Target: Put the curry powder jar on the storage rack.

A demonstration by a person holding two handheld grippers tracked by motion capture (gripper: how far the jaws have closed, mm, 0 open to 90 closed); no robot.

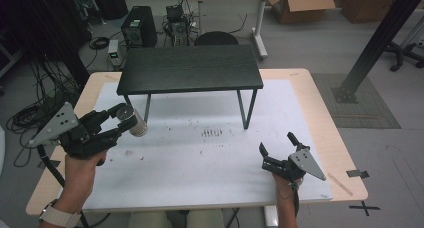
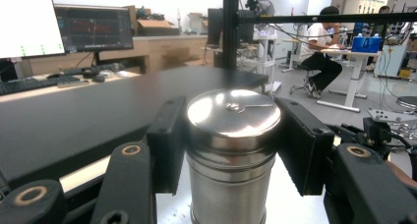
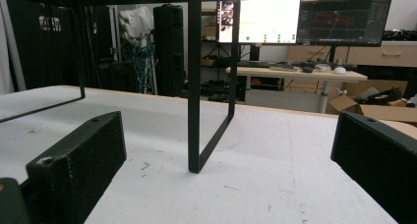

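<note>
High view: I saw my left tongs holding a steel canister above the surface, left of the black stand.
Left gripper view: jaws clamped the canister's sides.
Right gripper view: my right tongs stood wide apart, holding nothing.

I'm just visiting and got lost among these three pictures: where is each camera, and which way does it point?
High view: above the person's side, looking down on the white table; forearms, left gripper and right gripper show.
Left gripper view: rides the left gripper, looking along its jaws at the steel canister they clamp.
Right gripper view: rides the right gripper, low over the table, facing the black stand's leg; jaws apart.
Shared: the black stand appears in all three.
</note>
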